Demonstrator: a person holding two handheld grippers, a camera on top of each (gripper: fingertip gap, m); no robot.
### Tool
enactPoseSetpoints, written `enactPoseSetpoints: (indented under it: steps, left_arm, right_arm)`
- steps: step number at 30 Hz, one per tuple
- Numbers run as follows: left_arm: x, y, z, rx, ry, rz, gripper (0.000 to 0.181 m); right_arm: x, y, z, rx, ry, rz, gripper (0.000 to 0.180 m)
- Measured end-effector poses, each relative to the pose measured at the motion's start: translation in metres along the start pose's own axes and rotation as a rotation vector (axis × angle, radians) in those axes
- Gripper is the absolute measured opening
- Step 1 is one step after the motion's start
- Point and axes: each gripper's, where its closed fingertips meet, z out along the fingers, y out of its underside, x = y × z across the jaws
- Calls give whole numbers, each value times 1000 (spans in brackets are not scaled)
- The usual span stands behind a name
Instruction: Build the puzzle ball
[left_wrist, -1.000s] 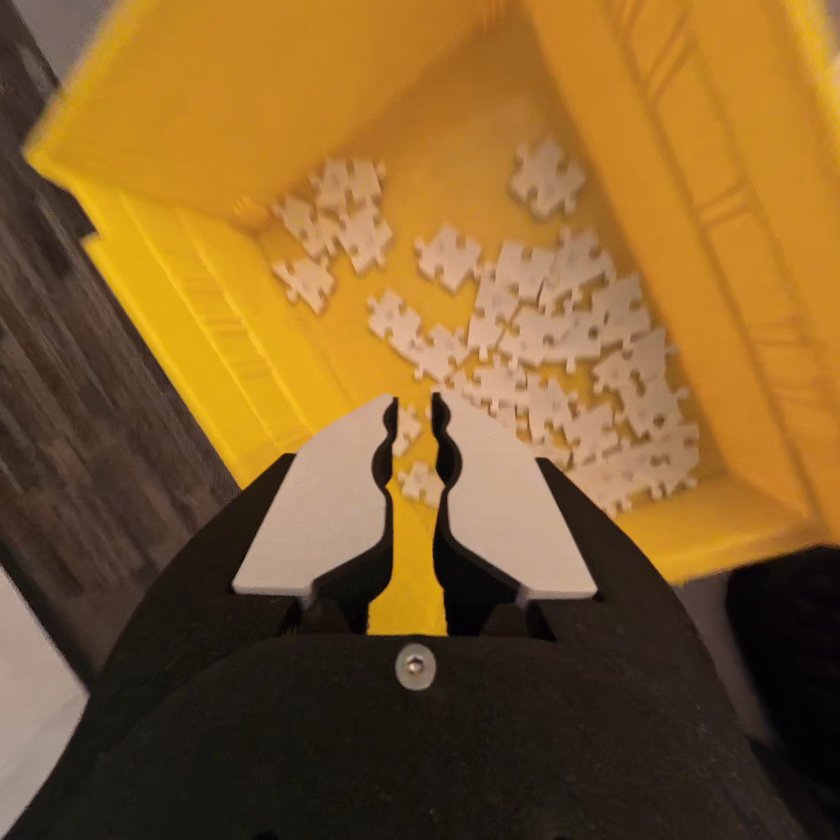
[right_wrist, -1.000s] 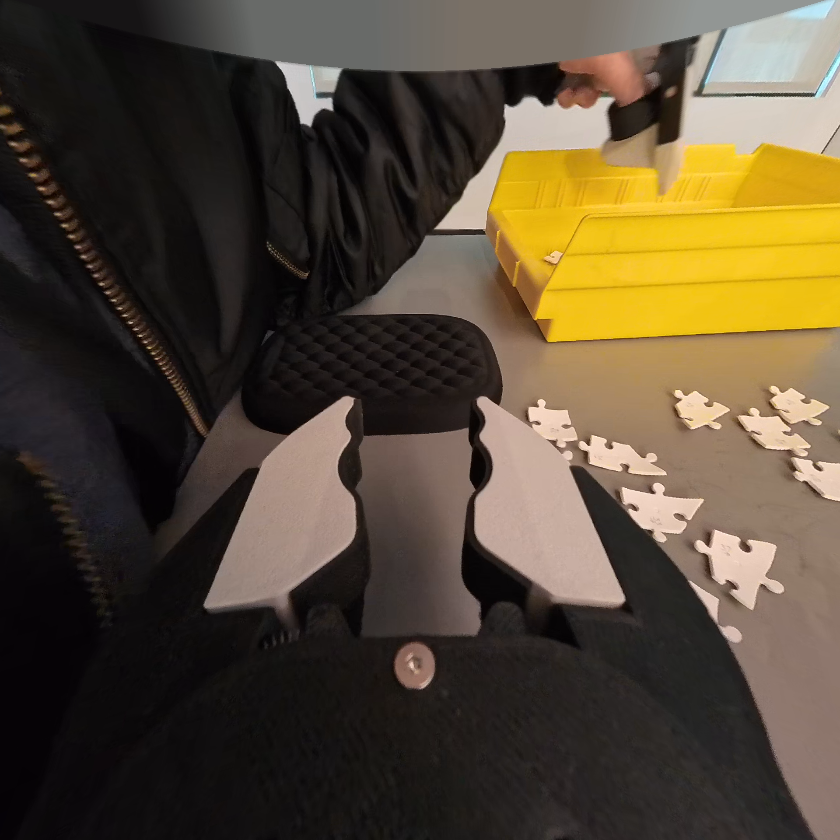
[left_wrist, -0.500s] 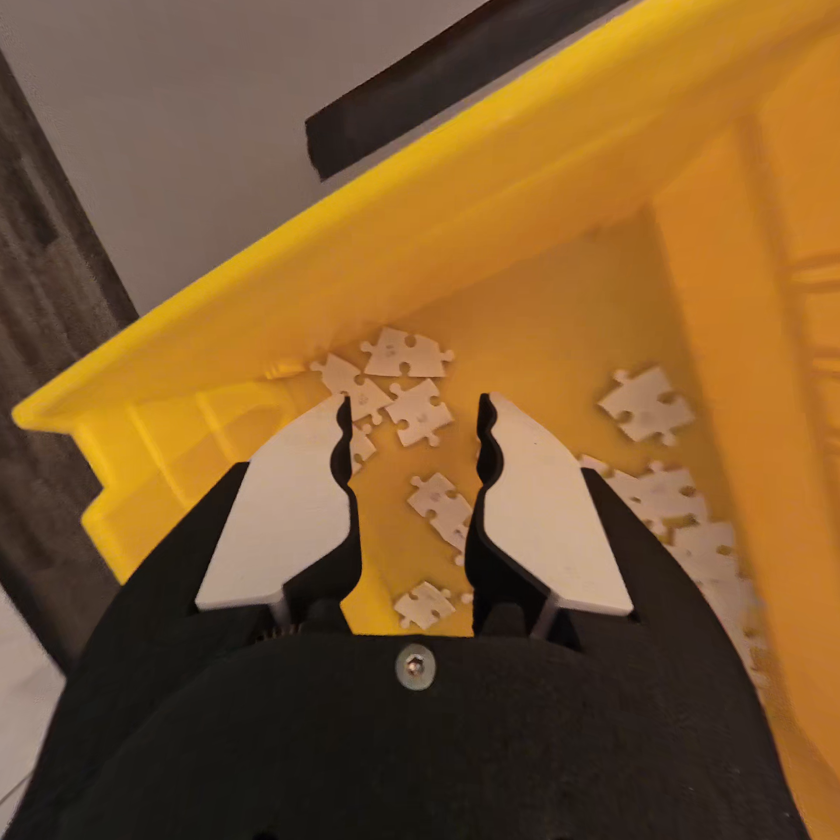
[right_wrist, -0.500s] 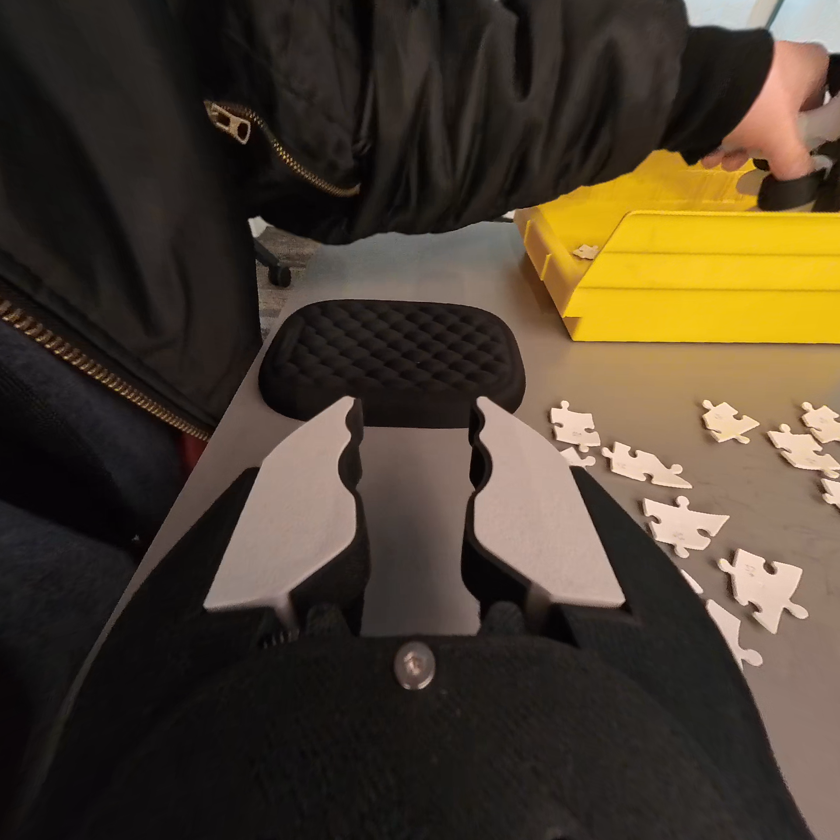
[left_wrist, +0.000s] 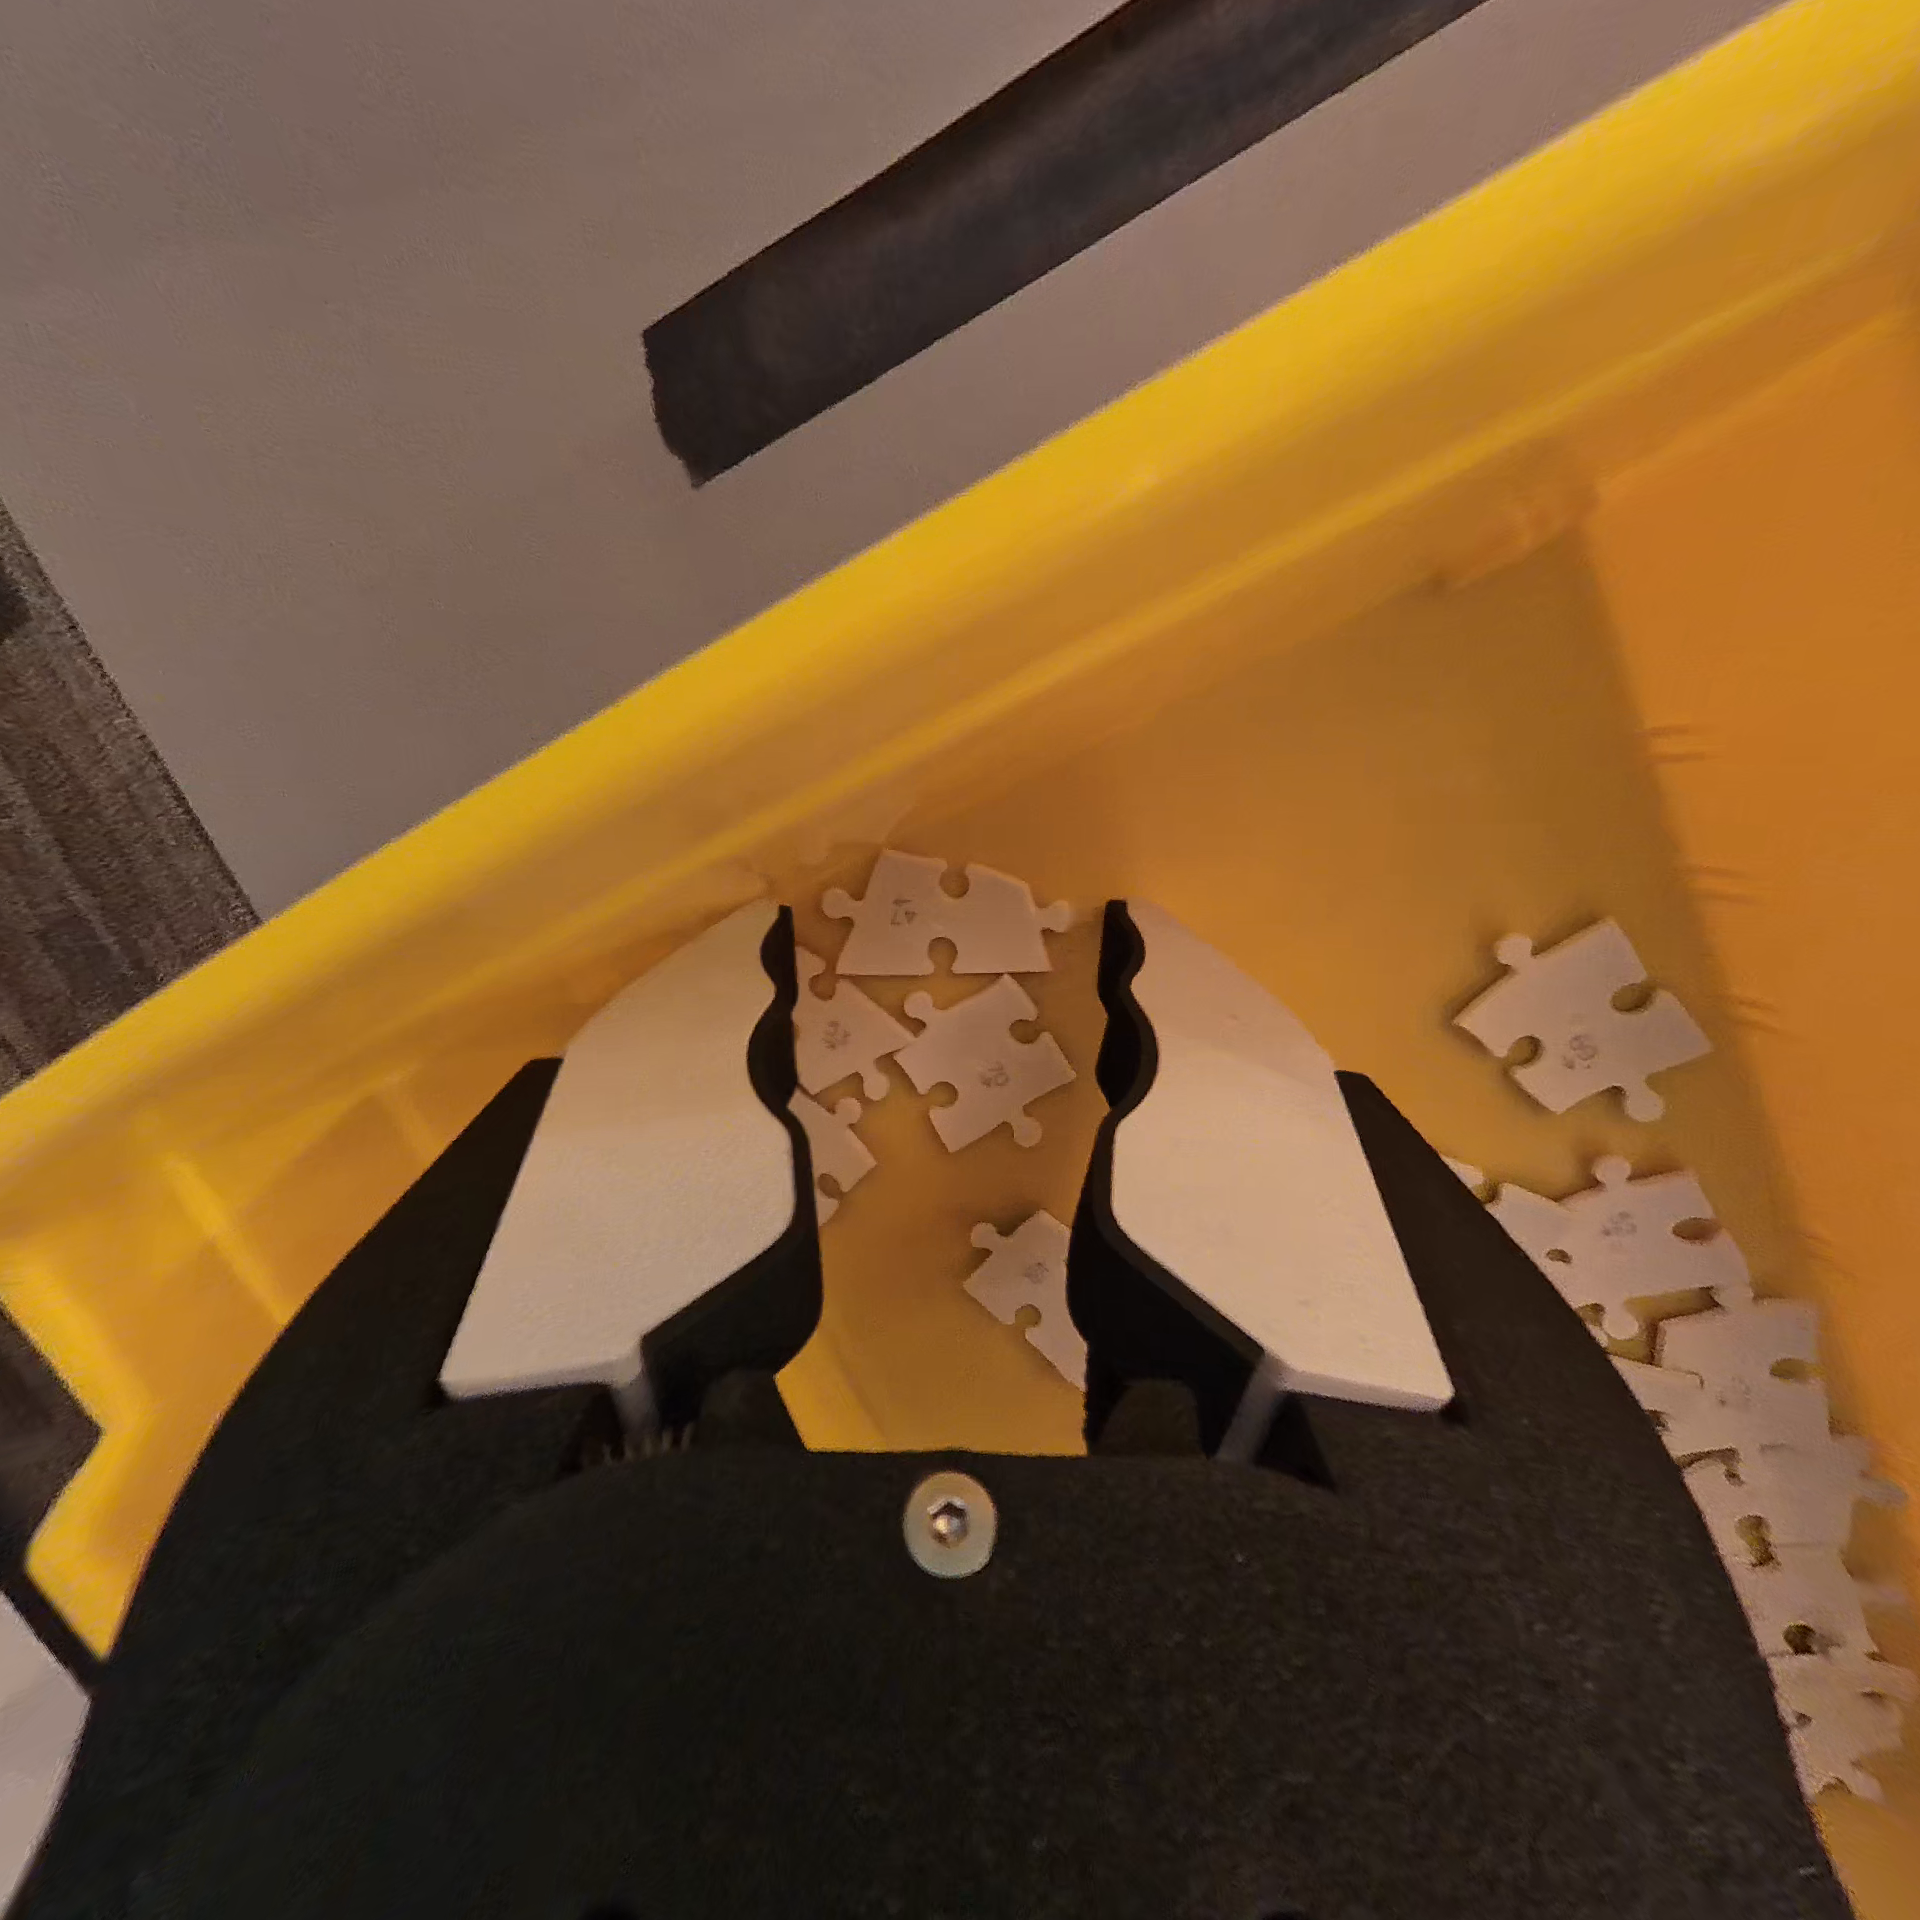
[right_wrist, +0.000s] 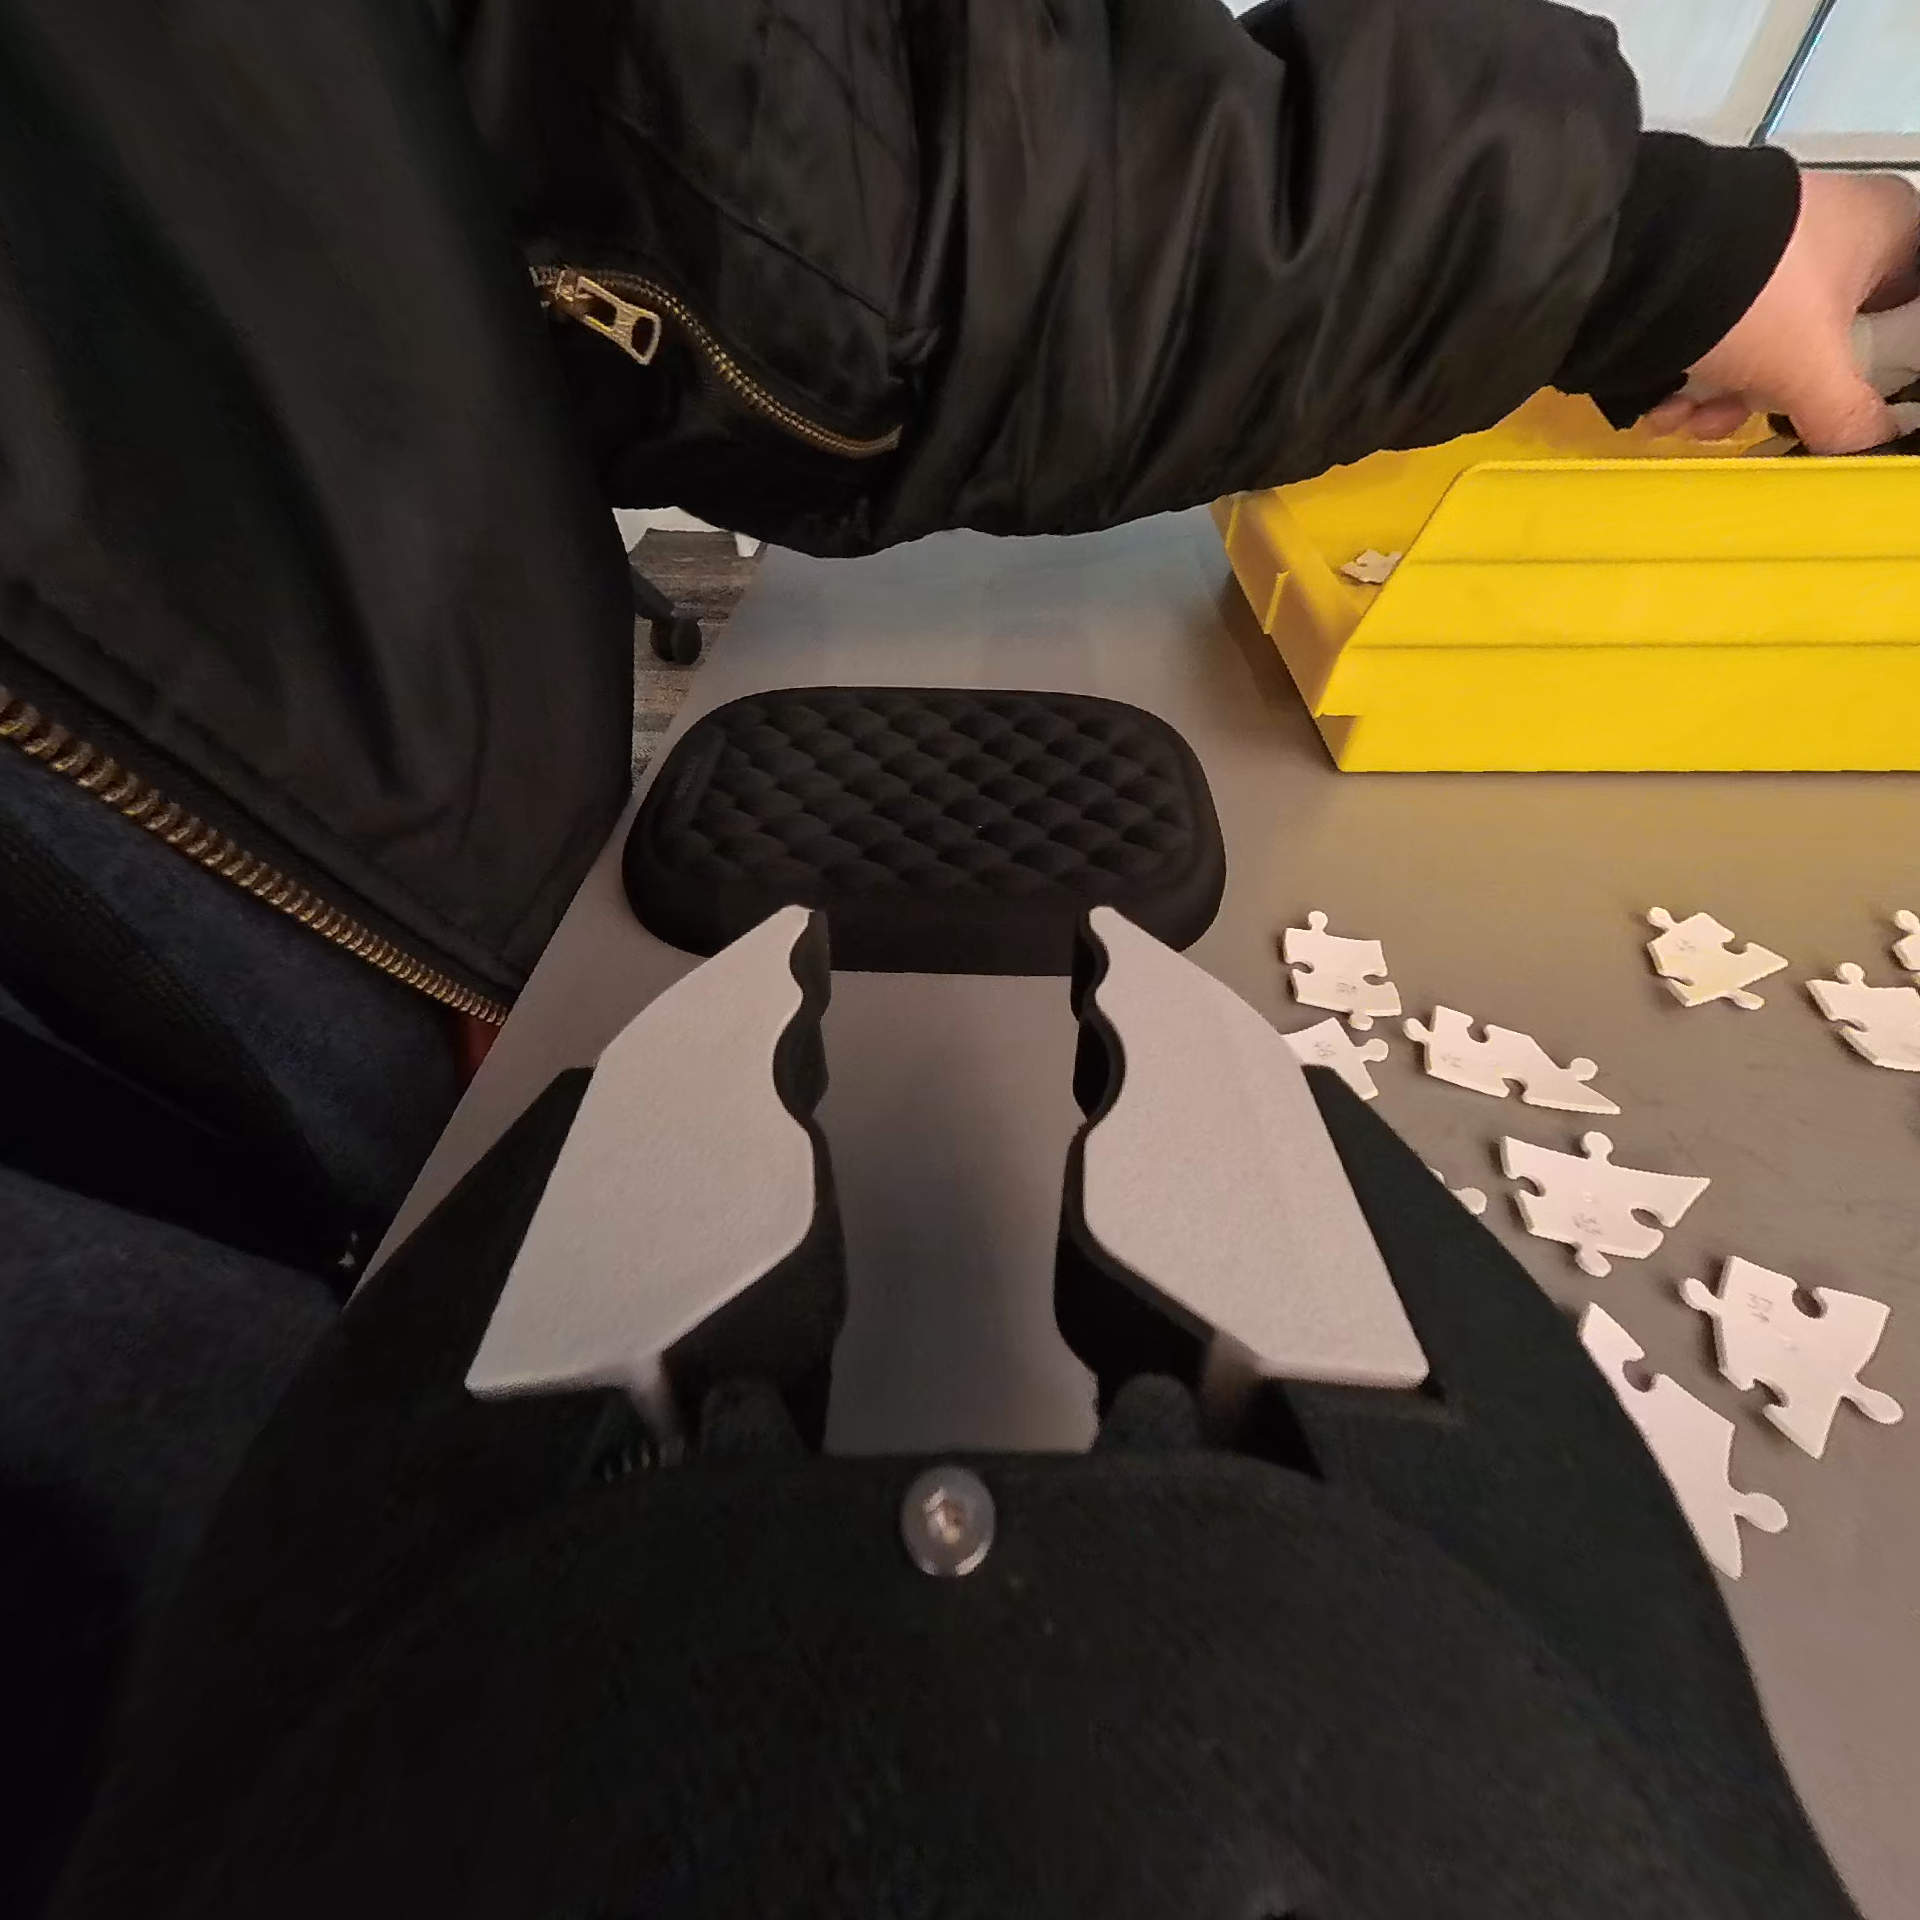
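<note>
1. I'm working the left tongs (left_wrist: 943, 997) down inside the yellow bin (left_wrist: 1299, 748), spread wide and pinching nothing; the tips are near the bin's far wall, in its far left corner.
2. A small cluster of white puzzle pieces (left_wrist: 982, 1075) is lying flat on the bin floor right between the tips, with one top piece (left_wrist: 940, 928) touching the far wall.
3. To do this pick well, I'm judging I should single out one piece. The cluster pieces are overlapping, so closing now risks grabbing two or sliding them.
4. Flat thin pieces are hard to pinch. I'd nudge one against the wall to tip an edge up, then close on that edge.
5. More pieces are heaped along the bin's right side (left_wrist: 1704, 1382), with a lone piece (left_wrist: 1579, 1034) apart from the heap.
6. The right tongs (right_wrist: 951, 935) are idling above the tabletop (right_wrist: 1455, 831), also spread and empty, just short of a black quilted pad (right_wrist: 925, 800) near the tabletop's left edge.
7. Loose pieces (right_wrist: 1600, 1195) are scattered on the tabletop to the right; no ball is started that I can see.
8. Writing: each piece is carrying a small printed mark, not transcribing. No brand is readable on the bin; the pad's edge marking is too small to tell.
</note>
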Motion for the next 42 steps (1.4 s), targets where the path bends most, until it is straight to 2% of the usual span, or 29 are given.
enactPoseSetpoints:
  steps: [6, 14, 19, 25, 30, 34, 39, 42]
  left_arm:
    - [11, 0, 1, -4, 88, 5, 33]
    - [11, 3, 0, -12, 93, 24, 27]
    - [12, 2, -9, 22, 91, 16, 12]
    - [13, -1, -30, 78, 81, 13, 4]
    - [25, -7, -67, 154, 80, 37, 2]
    - [48, -17, -122, 278, 55, 67, 2]
    - [128, -27, -209, 464, 62, 176, 2]
    - [190, -22, -217, 463, 39, 286, 2]
  right_arm:
    - [-1, 1, 1, -7, -3, -1, 46]
    - [-1, 1, 1, -10, -3, -9, 46]
    - [-2, 2, 1, -13, -6, -13, 46]
    - [-4, 2, 2, -20, -10, -22, 46]
    - [-7, 2, 2, -24, -17, -32, 46]
    - [-10, 3, 2, -27, -23, -42, 46]
    - [-12, 2, 1, -23, -26, -50, 46]
    - [-13, 3, 2, -32, -27, -57, 46]
